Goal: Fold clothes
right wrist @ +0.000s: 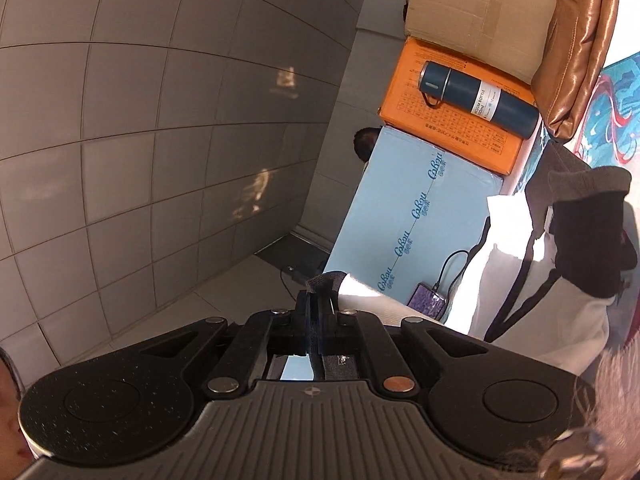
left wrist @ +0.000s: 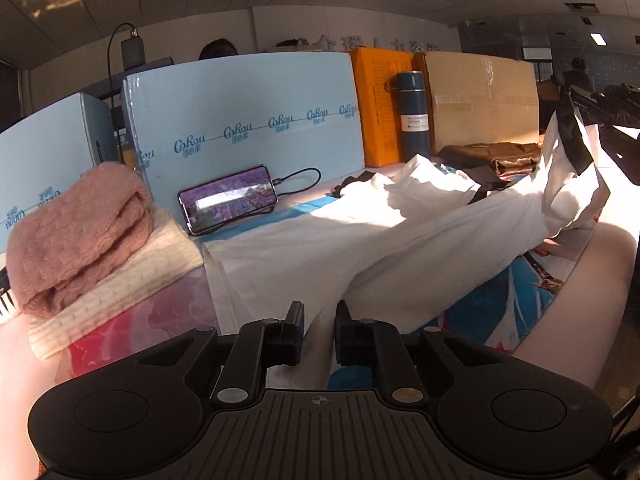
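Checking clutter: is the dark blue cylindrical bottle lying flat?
No, the dark blue cylindrical bottle stands upright against the orange box.

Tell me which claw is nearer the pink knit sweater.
Left. The left claw sits low on the table just right of the pink knit sweater. The right claw is raised at the far right, holding up the white garment.

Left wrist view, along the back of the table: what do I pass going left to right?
Pink knitted sweater → phone → orange box → dark blue bottle → cardboard box → brown garment.
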Motion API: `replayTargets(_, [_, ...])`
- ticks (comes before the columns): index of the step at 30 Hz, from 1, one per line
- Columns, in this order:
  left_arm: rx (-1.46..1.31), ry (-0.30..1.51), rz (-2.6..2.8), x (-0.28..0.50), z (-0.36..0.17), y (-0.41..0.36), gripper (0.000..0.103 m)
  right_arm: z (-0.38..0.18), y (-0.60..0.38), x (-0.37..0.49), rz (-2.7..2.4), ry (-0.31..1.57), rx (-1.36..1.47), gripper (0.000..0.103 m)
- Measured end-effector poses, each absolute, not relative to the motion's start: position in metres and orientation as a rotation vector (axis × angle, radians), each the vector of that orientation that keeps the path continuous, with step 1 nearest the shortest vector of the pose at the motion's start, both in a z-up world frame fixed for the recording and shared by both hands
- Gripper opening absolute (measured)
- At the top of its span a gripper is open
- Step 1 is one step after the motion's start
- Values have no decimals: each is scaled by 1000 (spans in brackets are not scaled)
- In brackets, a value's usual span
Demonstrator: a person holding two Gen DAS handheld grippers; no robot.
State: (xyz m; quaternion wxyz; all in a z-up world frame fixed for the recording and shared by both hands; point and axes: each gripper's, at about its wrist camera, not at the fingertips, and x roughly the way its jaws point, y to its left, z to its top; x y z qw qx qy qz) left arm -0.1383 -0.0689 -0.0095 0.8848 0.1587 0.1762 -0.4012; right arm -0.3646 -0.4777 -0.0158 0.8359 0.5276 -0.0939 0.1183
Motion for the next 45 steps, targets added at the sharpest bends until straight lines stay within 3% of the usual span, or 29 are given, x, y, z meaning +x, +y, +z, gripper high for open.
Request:
replayTargets(9, [217, 504, -826, -93, -13, -73, 20, -29, -518, -282, 5, -17, 1159, 3])
replayTargets(11, [219, 516, -801, -89, -16, -72, 25, -33, -523, -273, -53, 26, 1166, 9])
replayTargets(12, [213, 518, -783, -88, -16, -71, 30, -35, -526, -269, -82, 48, 1169, 20])
replayTargets(13, [197, 526, -757, -85, -16, -69, 34, -37, -529, -264, -111, 70, 1172, 41])
replayTargets(14, [170, 540, -727, -81, -16, -66, 43, -39, -532, -259, -140, 92, 1174, 47])
replayTargets(15, [146, 551, -696, -76, -16, -63, 50, -39, -534, -257, -150, 100, 1177, 48])
replayTargets(19, [161, 557, -576, -71, -17, -59, 52, -27, -528, -255, -138, 162, 1137, 55])
replayTargets(24, [150, 516, -607, -87, -12, -59, 68, -20, -500, -242, -33, 384, 1127, 61])
replayTargets(31, [131, 522, -628, -96, -11, -63, 69, -26, -456, -204, 102, 606, 1097, 62])
replayTargets(37, [12, 565, -605, -101, -15, -44, 69, -26, -447, -187, 205, 502, 1140, 63])
replayTargets(45, [293, 428, -680, -135, -11, -58, 69, 7, -454, -236, 117, 266, 997, 69])
